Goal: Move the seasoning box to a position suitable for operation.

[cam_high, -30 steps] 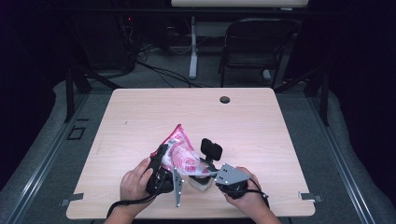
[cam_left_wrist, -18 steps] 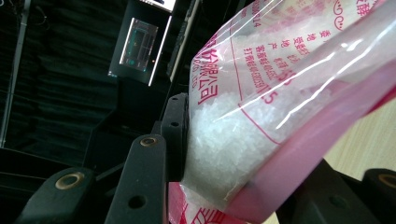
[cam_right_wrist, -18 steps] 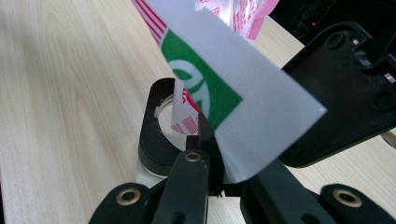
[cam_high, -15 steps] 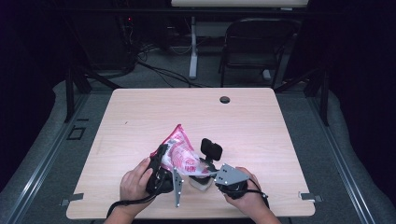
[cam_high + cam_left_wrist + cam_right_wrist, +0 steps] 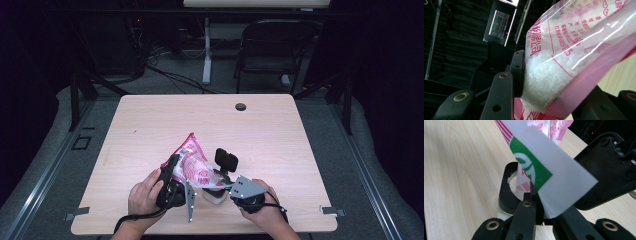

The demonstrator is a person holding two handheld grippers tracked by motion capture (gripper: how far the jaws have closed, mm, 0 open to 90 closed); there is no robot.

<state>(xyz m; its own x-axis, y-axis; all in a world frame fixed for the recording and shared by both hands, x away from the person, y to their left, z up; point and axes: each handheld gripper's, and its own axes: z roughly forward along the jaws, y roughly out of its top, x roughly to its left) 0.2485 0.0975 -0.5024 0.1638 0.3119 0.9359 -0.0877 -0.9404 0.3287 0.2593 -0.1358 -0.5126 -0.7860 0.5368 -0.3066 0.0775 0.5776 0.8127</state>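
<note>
Presently, both grippers work close to the near edge of the wooden table, with the person's hands entering from the bottom of the high view. The left gripper holds a clear bag with pink print, raised and tilted above the tabletop; in the left gripper view its jaws are clamped on the bag's lower part, the one black pad in view pressed flat against the plastic and the white granules inside. The bag's pink sealed edge runs diagonally across that view.

The right gripper sits just beside the left, its grey three-cornered plate facing up. In the right gripper view its jaws are together on a stiff white flap with a green mark, which appears to belong to the bag's corner. Directly below the flap stands a small white container with a black-rimmed opening, touching the table; the bag's lower end hangs over its mouth.

Open room is ample: the far half of the table is bare wood apart from a small dark round grommet near the far edge, well apart from the work. The left and right margins are likewise unobstructed. Beyond the table stands a dark chair.
</note>
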